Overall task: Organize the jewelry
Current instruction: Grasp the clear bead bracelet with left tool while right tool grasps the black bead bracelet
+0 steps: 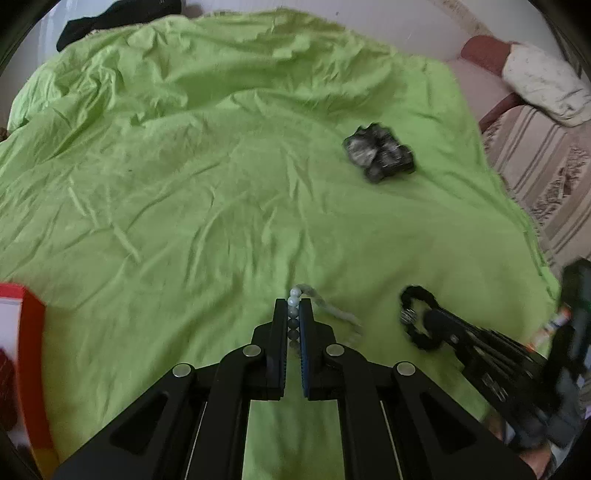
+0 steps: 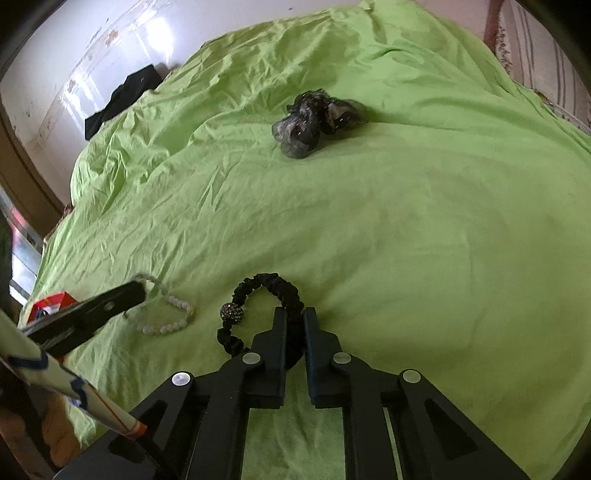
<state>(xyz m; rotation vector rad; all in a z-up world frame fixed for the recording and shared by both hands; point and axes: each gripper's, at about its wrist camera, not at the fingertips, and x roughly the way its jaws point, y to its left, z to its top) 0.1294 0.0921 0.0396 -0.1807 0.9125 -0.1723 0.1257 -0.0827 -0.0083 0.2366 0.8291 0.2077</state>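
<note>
The fingers of the left gripper are closed tight on a white beaded bracelet, a short line of its beads pinched between the pads and the rest trailing away blurred over the bed towards the right; the fingers of the right gripper are likewise closed on a black ruched fabric bracelet, gripping one side of its loop while the far arc curves out ahead and to the left, a dark sparkly bead sitting on that left side.

The green sheet is the largest thing here, rumpled and spread over the whole bed; both bracelets lie low on it, near the cameras, the white one to the left of the black one and just apart from it in the right wrist view; a striped bedcover shows past the sheet's right edge, with a pale pillow beyond it; a black garment lies at the far left corner of the bed; a bundle of grey and black gauzy fabric rests on the sheet well beyond both grippers; a red-edged box sits at the left edge of the left wrist view, its contents too blurred to tell.
</note>
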